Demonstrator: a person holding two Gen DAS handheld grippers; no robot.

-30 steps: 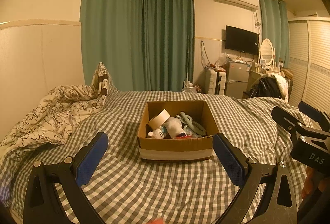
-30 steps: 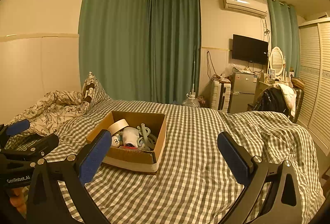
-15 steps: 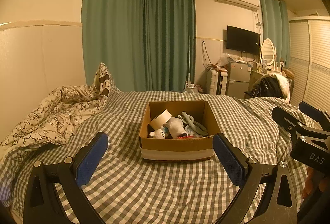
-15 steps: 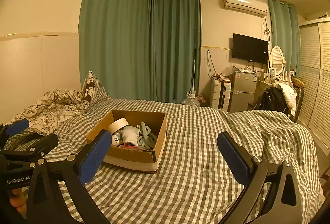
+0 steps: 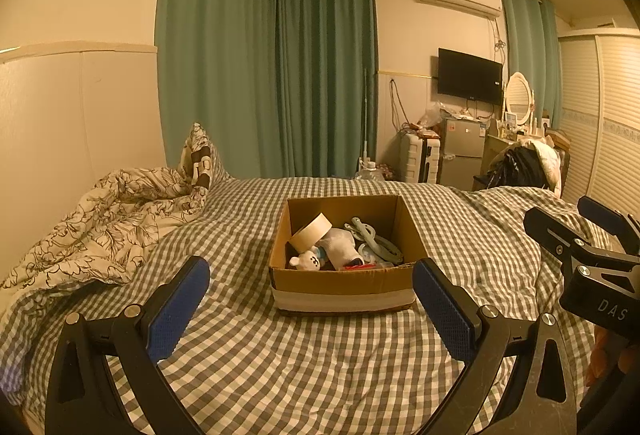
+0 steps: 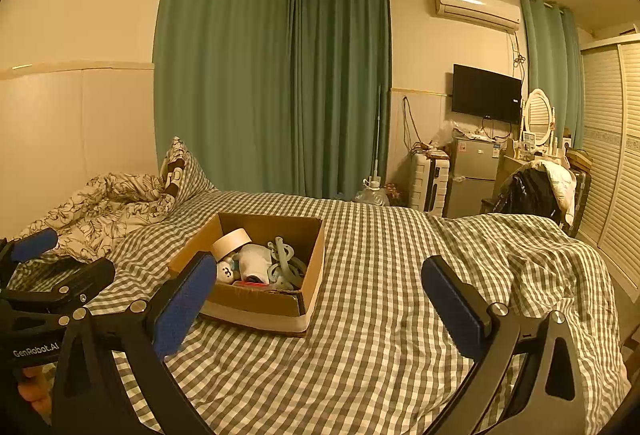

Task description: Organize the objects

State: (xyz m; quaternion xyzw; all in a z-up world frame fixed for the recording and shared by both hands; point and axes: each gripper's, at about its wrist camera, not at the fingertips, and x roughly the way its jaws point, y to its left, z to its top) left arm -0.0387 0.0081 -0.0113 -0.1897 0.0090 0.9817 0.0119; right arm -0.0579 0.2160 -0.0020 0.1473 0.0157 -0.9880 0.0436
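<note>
An open cardboard box [image 5: 344, 289] [image 6: 256, 301] sits on the checked bed. Inside lie a roll of tape [image 5: 311, 237] [image 6: 231, 241], a small white bear toy [image 5: 307, 261] [image 6: 226, 271], a white cloth item [image 5: 341, 249] and grey plastic hangers [image 5: 374, 241] [image 6: 285, 265]. My left gripper [image 5: 311, 305] is open and empty, held above the bed just in front of the box. My right gripper [image 6: 319, 305] is open and empty, to the right of the box. Each gripper shows at the edge of the other's view.
The bed has a grey checked cover [image 5: 280, 355]. A crumpled floral duvet [image 5: 100, 219] and a pillow [image 5: 198, 159] lie at the left. Green curtains [image 5: 280, 75], a suitcase [image 5: 418, 159], a small fridge [image 5: 462, 151] and a chair with clothes [image 5: 524, 163] stand beyond the bed.
Both grippers have barely moved; the views shift very slightly. The box and its contents are unchanged.
</note>
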